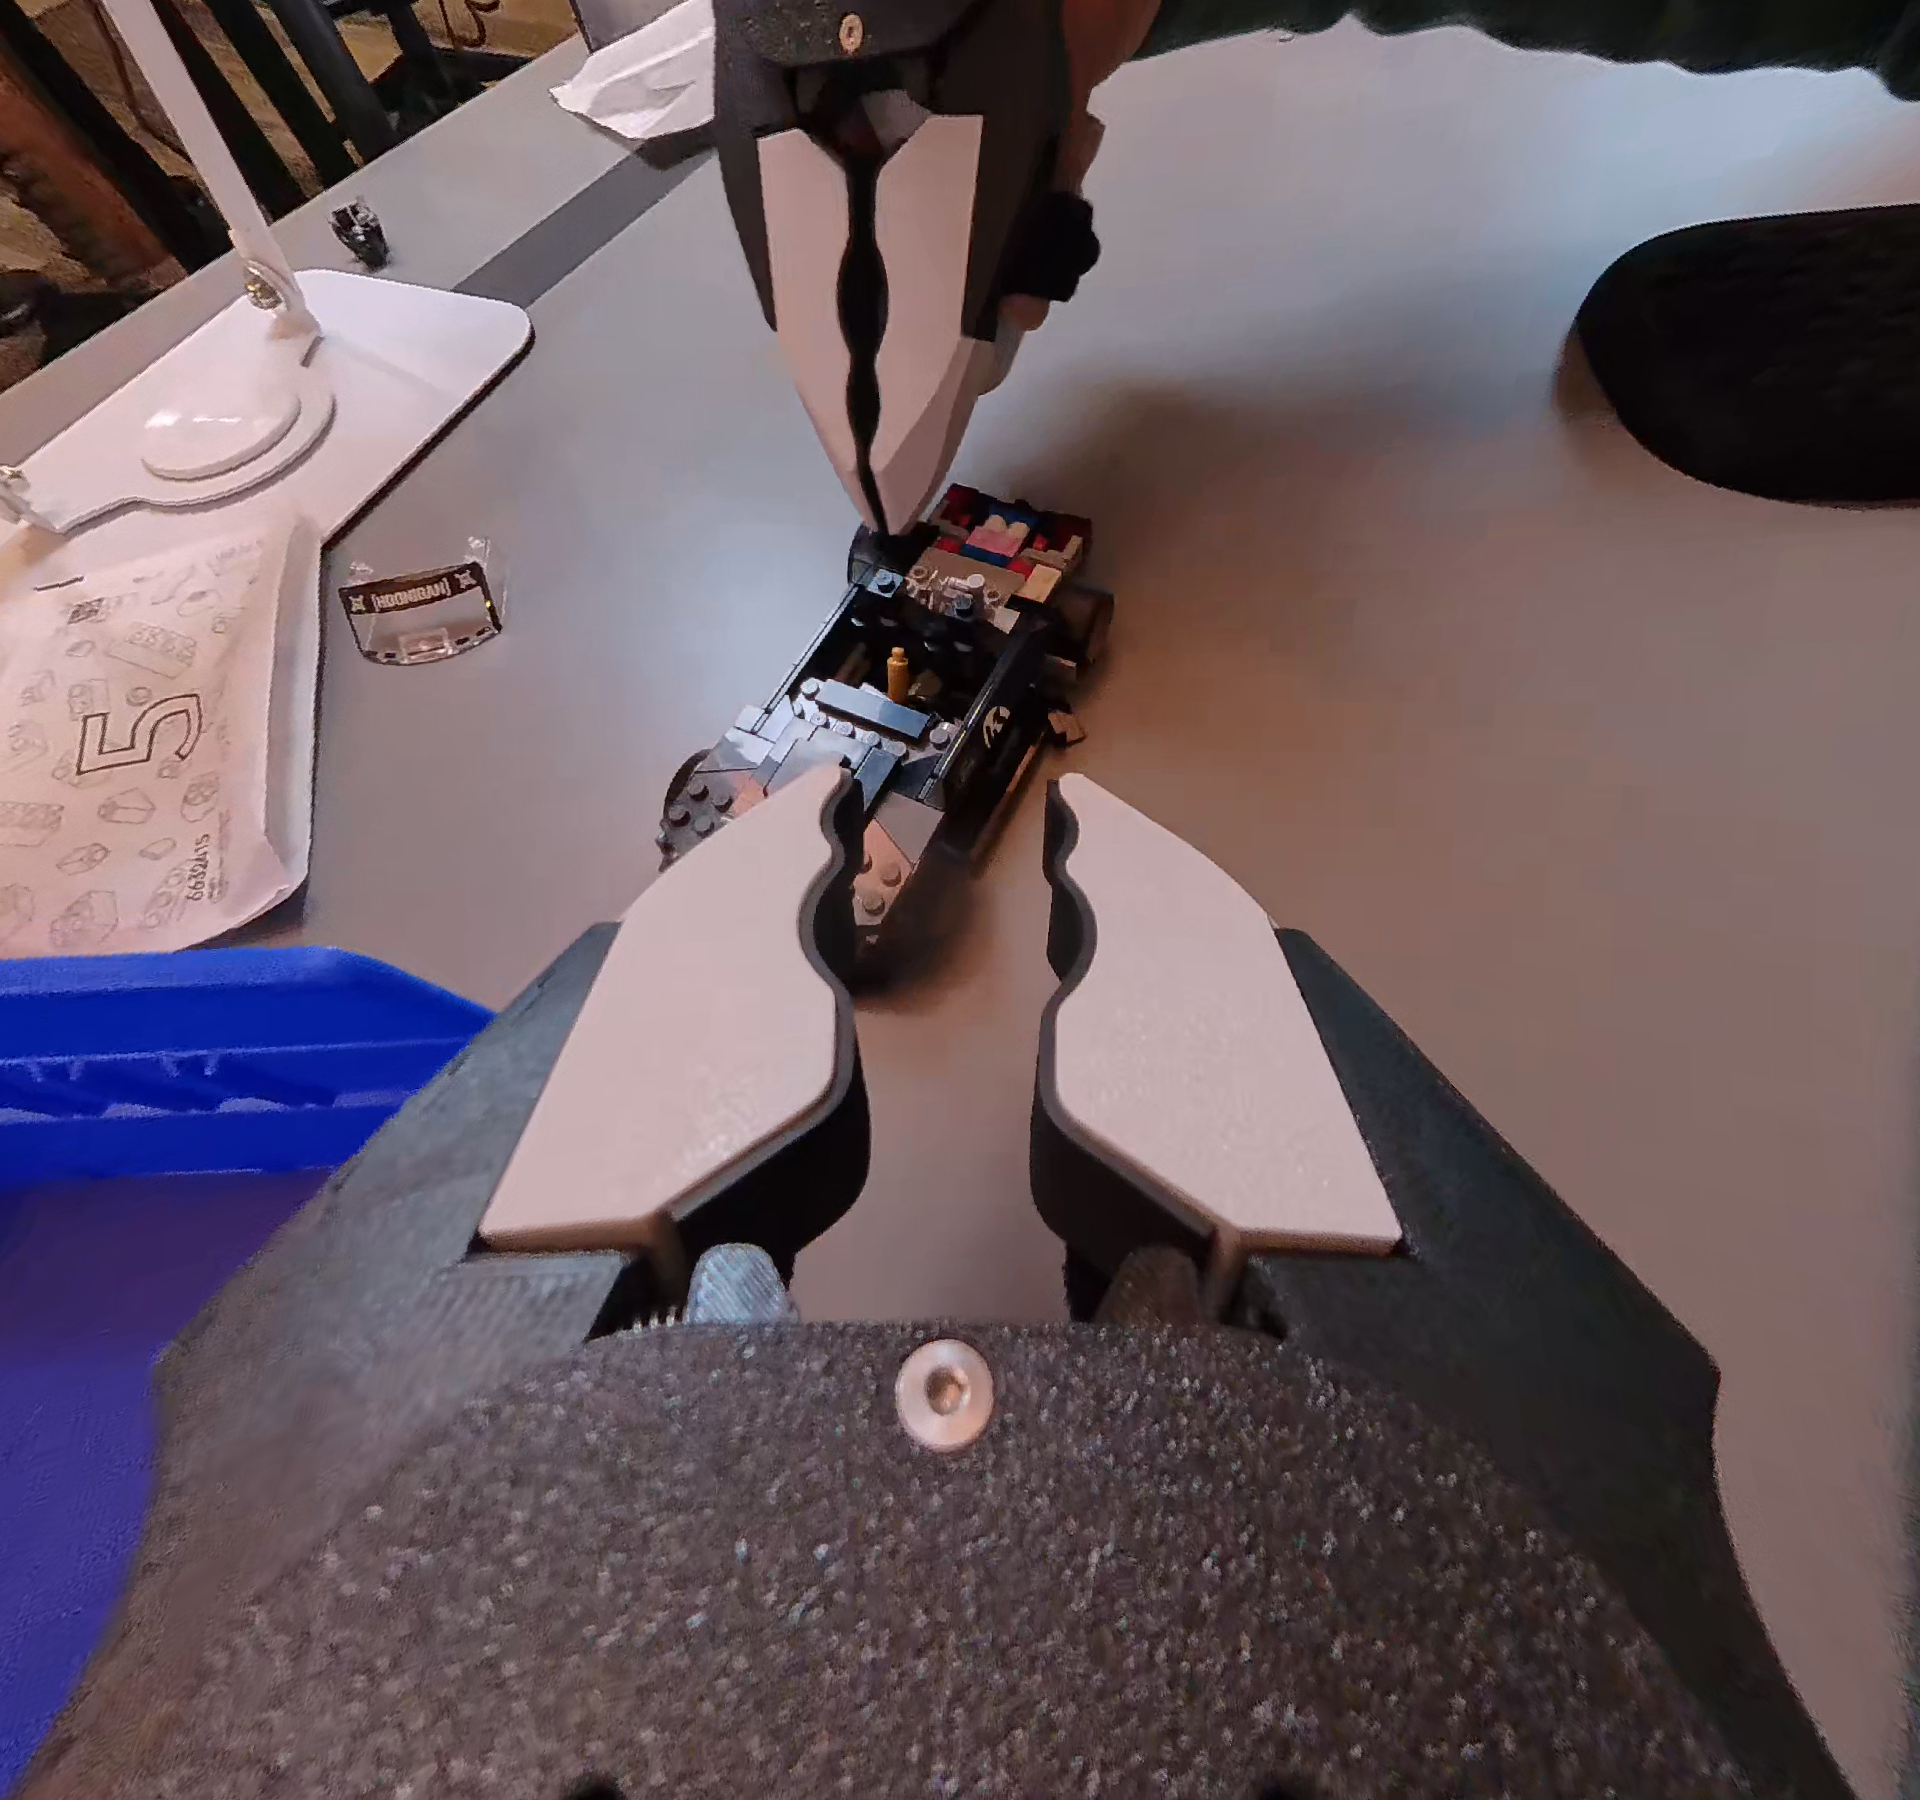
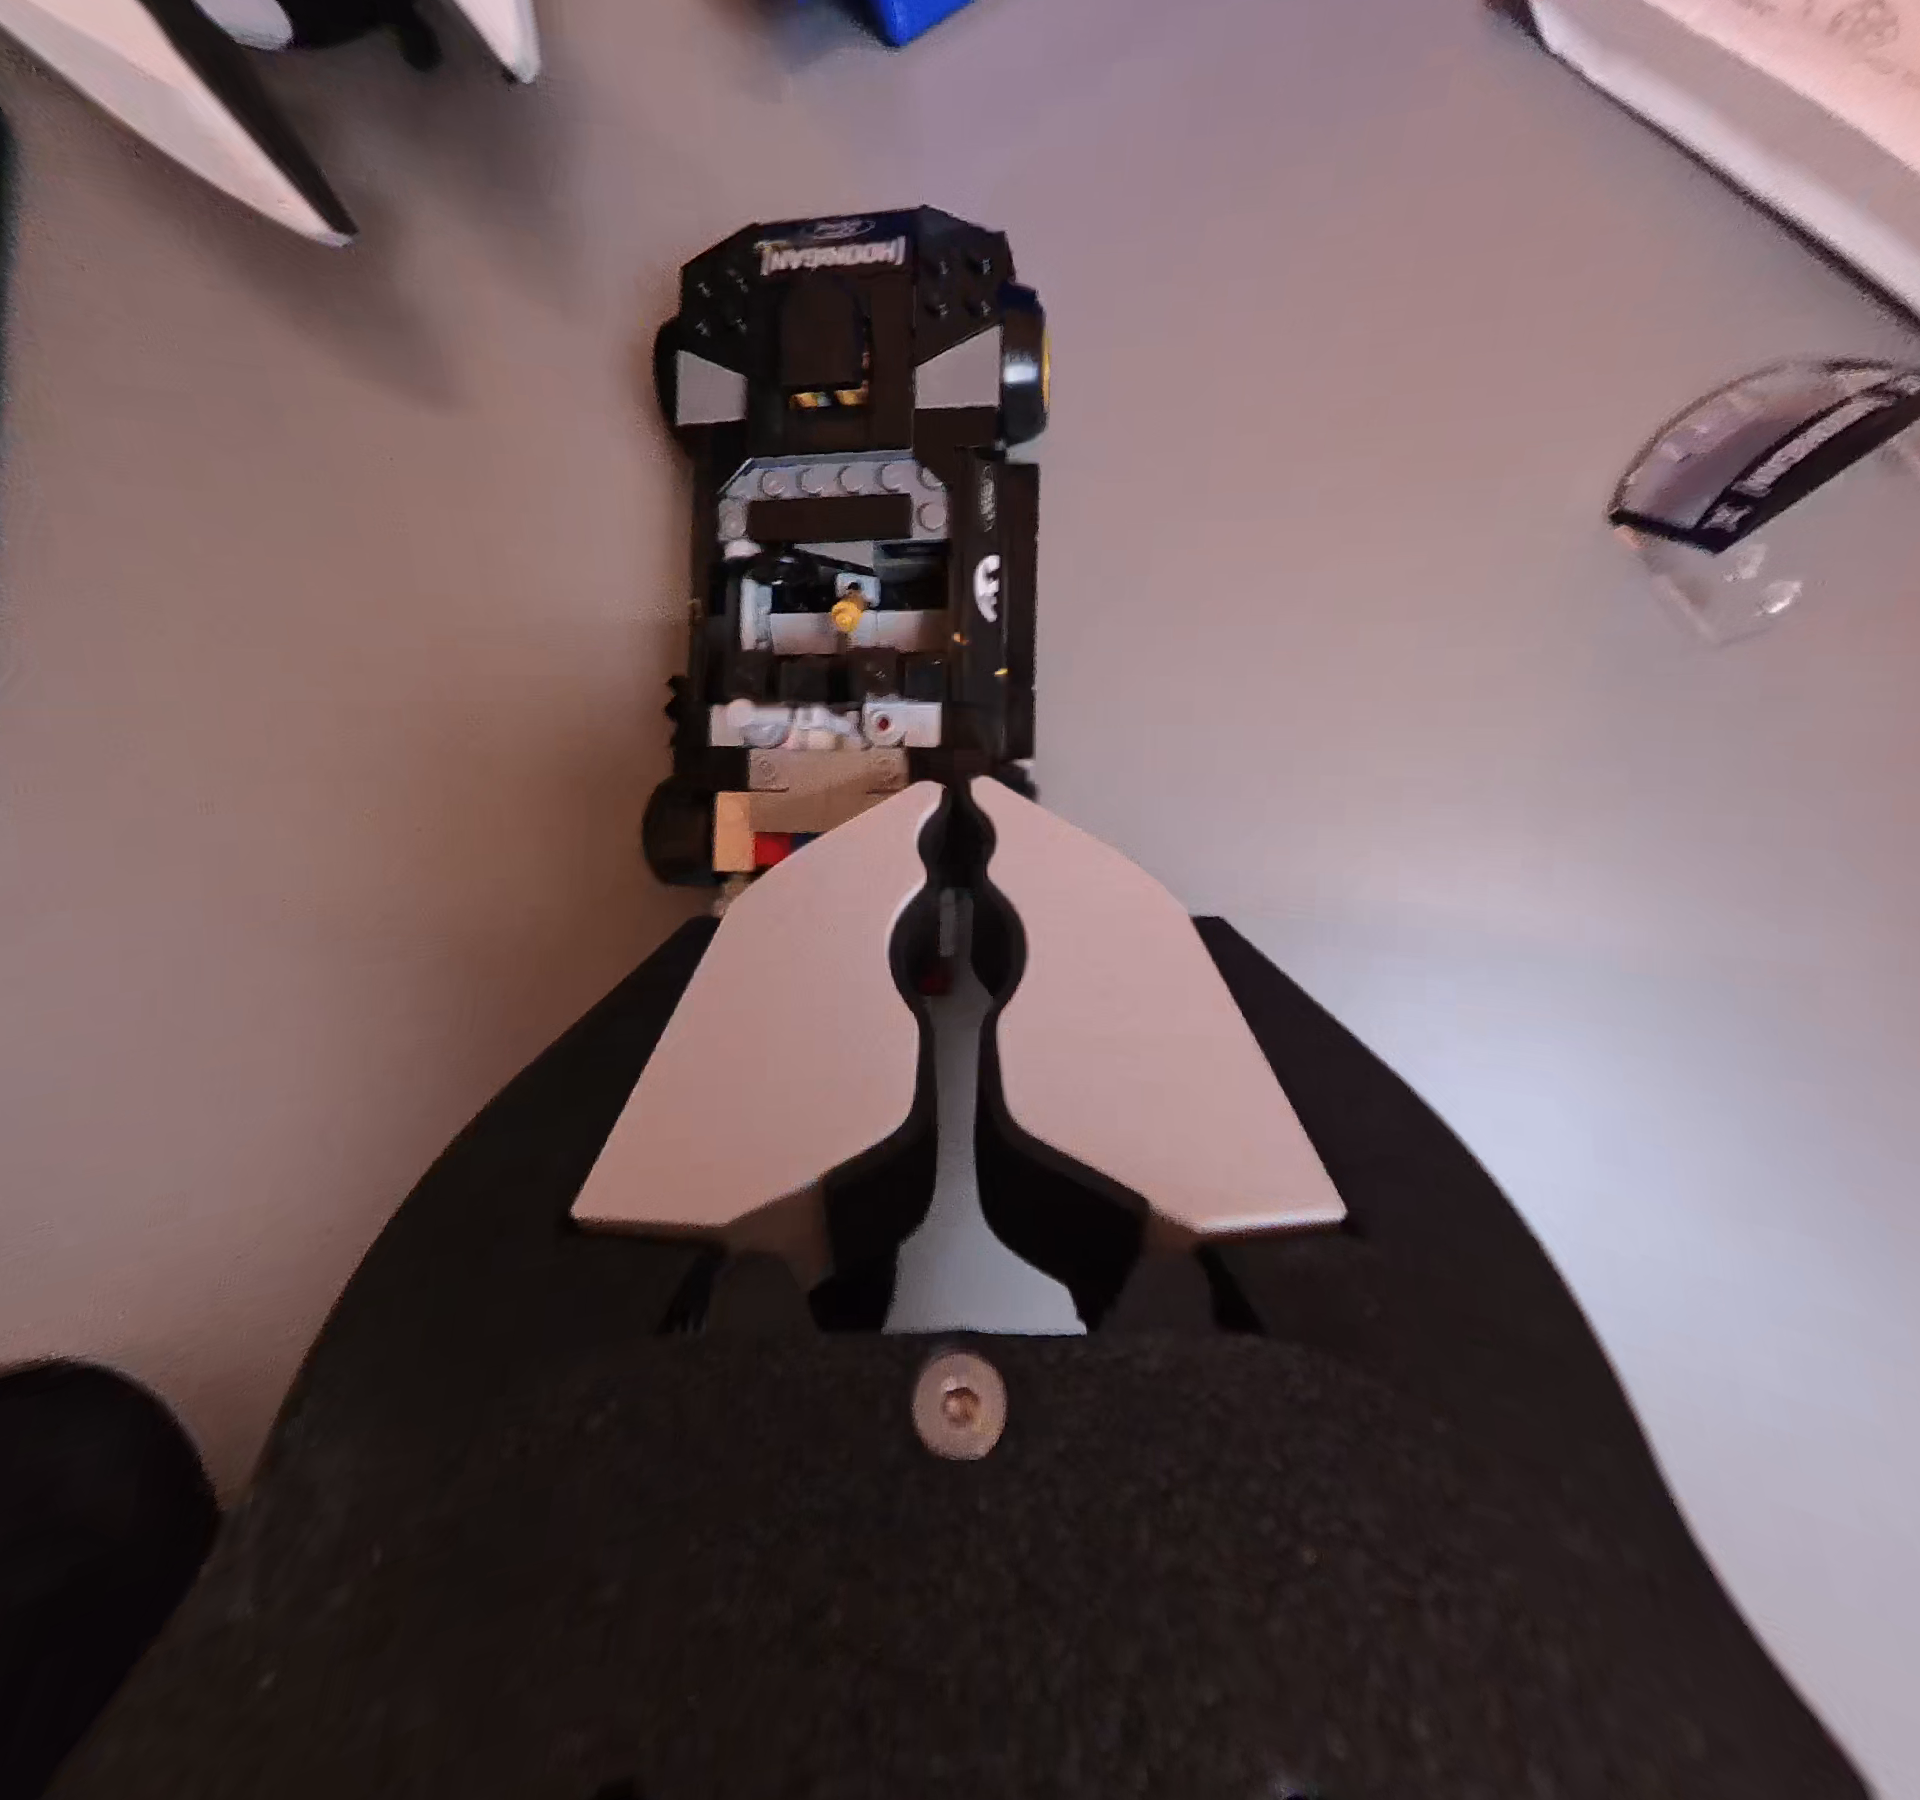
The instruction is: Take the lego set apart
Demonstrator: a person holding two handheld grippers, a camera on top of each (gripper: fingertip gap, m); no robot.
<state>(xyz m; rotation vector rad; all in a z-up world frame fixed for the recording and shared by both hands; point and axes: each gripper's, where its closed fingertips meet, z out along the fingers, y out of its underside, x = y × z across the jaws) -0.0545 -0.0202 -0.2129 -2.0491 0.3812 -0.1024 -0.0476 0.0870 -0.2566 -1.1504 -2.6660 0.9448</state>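
A black lego car point(image 1: 914, 701) with its roof off stands on the grey table point(image 1: 1351, 711). My left gripper point(image 1: 945, 794) is open. The car's nose lies by its left finger point(image 1: 727, 919) and the other finger stands clear of the car. In the right wrist view the left gripper's fingers point(image 2: 208, 119) hang apart from the car point(image 2: 862, 555) at the top left. My right gripper point(image 2: 958, 794) is shut, with its tips down at the car's rear corner. It also shows in the left wrist view point(image 1: 883, 519). I cannot tell whether it pinches a piece.
A clear windscreen piece point(image 1: 421, 607) lies left of the car. A blue bin point(image 1: 208, 1054), a printed paper bag point(image 1: 125, 742) and a white lamp base point(image 1: 260, 389) stand at the left. A small black piece point(image 1: 1065, 727) lies beside the car. A black pad point(image 1: 1766, 358) lies at the right. The grippers' ends are close to 12 cm from one another.
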